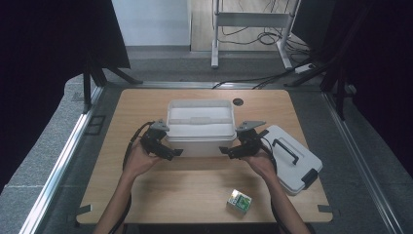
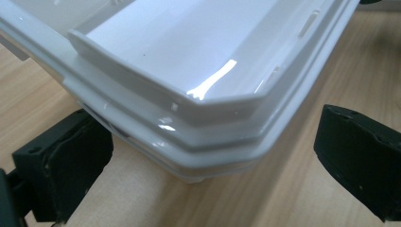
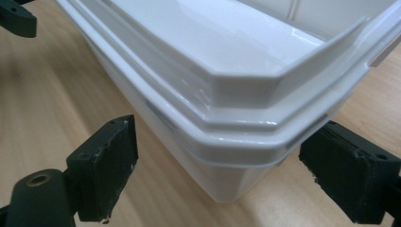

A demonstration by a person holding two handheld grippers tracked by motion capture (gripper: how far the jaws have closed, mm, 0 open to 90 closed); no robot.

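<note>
Both forearms are bare, with no sleeve in sight. Each hand holds a black gripper: the left gripper (image 1: 176,152) and the right gripper (image 1: 225,150) each carry a grey three-cornered plate on top and trail a black cable along the arm. The jaws are blocky, matt black, with scuffed pads and small round screw holes.

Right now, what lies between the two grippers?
The white bin: in the high view the left gripper sits at its near left corner and the right gripper at its near right corner, both open.
</note>
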